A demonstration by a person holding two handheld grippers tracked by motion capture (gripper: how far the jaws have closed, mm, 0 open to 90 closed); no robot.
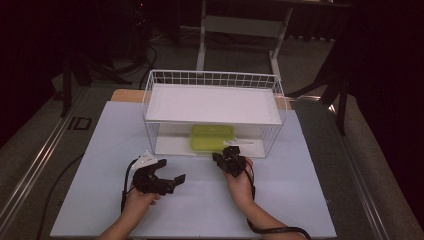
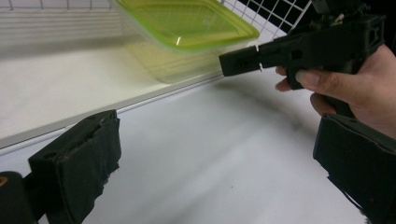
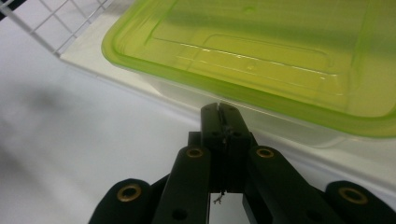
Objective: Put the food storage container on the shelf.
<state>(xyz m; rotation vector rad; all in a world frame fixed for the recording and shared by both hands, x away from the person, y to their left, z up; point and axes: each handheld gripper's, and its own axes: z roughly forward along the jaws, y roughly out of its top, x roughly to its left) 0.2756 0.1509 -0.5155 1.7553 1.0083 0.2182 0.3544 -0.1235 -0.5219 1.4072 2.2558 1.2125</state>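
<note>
Green-lidded box [image 1: 212, 137] at frame centre, low in the white wire basket [image 1: 150, 95]. Right gripper [image 1: 223, 158] just below it, jaws pressed together, empty, tips close to the box rim. Left gripper [image 1: 172, 182] lower left, spread wide, empty.

No readable text, label or number anywhere.

A white table [image 1: 115, 150] carries a white wire rack [image 1: 212, 79] just beyond both claws. On the rack's bottom shelf, a green-lidded container [image 1: 211, 137] sits right before the right claw [image 1: 227, 159].
</note>
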